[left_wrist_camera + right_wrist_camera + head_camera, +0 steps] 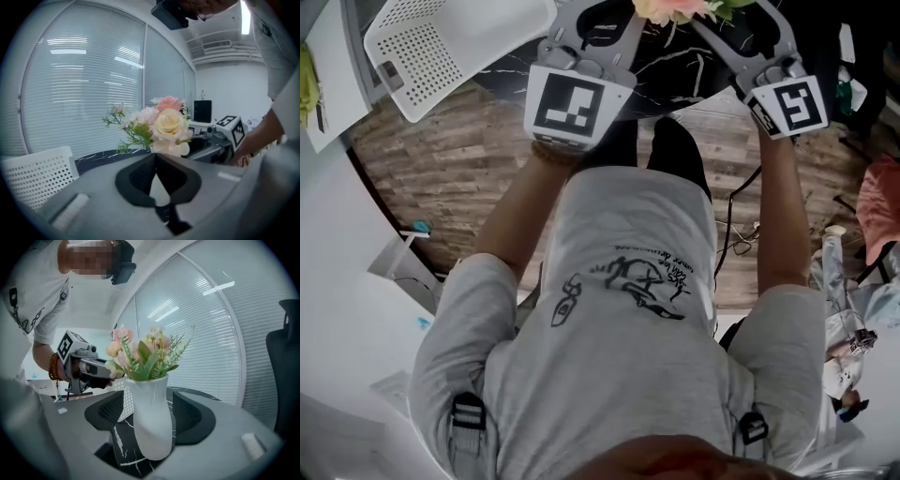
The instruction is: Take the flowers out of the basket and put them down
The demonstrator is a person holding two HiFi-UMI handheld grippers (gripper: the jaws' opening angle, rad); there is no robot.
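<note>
A white ribbed vase [149, 418] with pink, cream and green flowers [145, 355] stands slightly tilted on the black marble table [124, 446]. My right gripper [149, 411] is open around the vase; a gap shows at the left pad, while the right pad lies close beside it. My left gripper [156, 154] has its fingertips together just under the cream rose of the flowers [164, 124]; whether it pinches anything I cannot tell. In the head view the flowers [675, 7] sit at the top edge between both grippers. The white perforated basket [441, 47] lies at the table's left.
Window blinds [84, 93] run behind the table. A dark office chair [286, 362] stands at the right. The basket [33, 178] is close on the left gripper's left. Wooden floor [441, 169] and cables [736, 225] lie below the table edge.
</note>
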